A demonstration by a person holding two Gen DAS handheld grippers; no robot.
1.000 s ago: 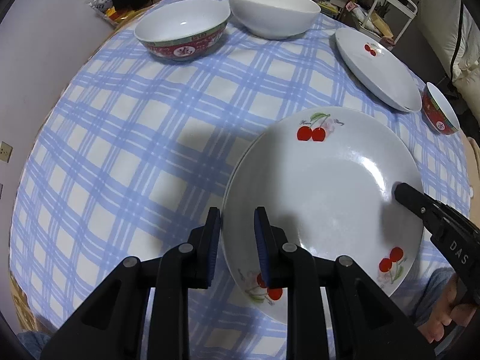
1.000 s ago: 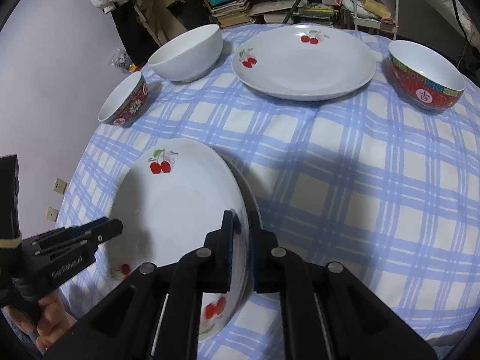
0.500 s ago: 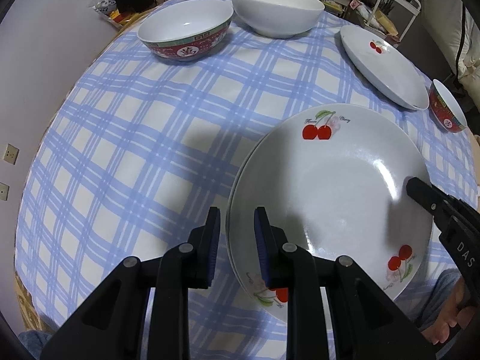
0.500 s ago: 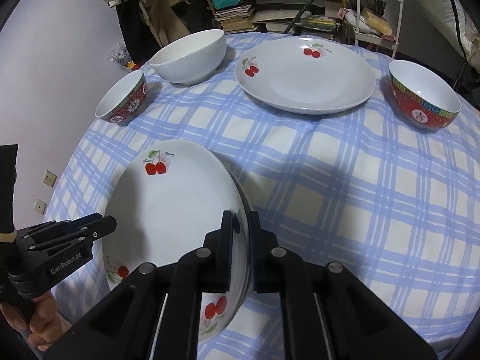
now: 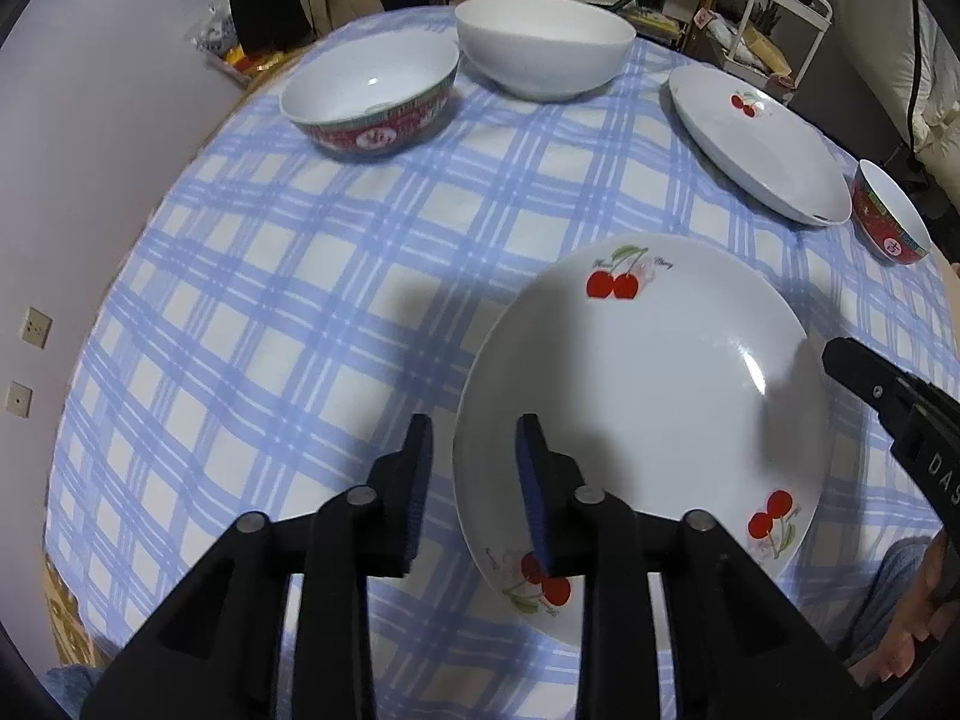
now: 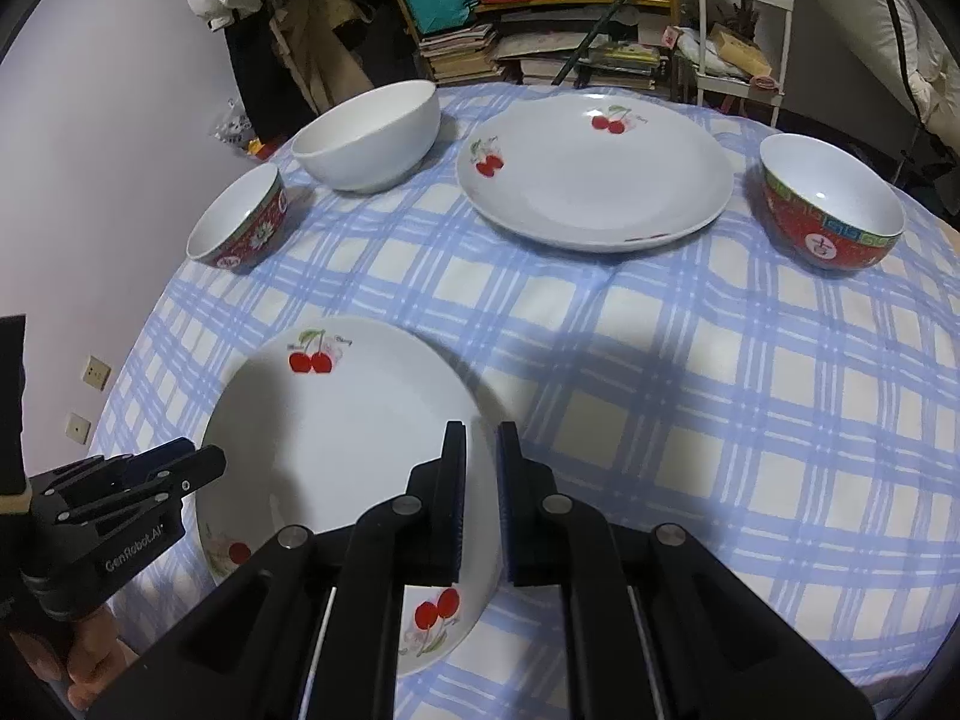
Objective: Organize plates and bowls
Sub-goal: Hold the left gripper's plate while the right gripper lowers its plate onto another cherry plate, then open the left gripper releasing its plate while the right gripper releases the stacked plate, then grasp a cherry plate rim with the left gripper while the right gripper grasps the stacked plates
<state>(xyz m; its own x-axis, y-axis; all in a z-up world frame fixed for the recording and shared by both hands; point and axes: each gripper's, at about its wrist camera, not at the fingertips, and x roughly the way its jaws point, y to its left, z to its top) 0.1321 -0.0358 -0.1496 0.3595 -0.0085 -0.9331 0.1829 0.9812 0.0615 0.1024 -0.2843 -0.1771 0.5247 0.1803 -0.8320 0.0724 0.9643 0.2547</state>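
A white plate with red cherries (image 5: pixel 648 396) (image 6: pixel 336 432) sits at the near edge of the blue checked tablecloth (image 5: pixel 270 300). My left gripper (image 5: pixel 474 468) straddles its left rim; its jaws are opening and the pads stand clear of the rim. My right gripper (image 6: pixel 481 480) is shut on the opposite rim. Each gripper shows in the other's view: the right gripper (image 5: pixel 852 366), the left gripper (image 6: pixel 180 468). Further back stand a second cherry plate (image 6: pixel 594 174), a plain white bowl (image 6: pixel 372 132) and two red patterned bowls, one at the left (image 6: pixel 240 222) and one at the right (image 6: pixel 831 204).
The round table drops off close at the left and near sides, with a pale wall (image 5: pixel 90 180) beyond. Behind it are stacked books (image 6: pixel 462 54) and a white wire cart (image 6: pixel 744 30). A person's hand (image 6: pixel 90 660) holds the left gripper's handle.
My left gripper's jaws have spread apart and come off the plate's rim. The right gripper stays clamped on the plate, and both hands have hardly moved.
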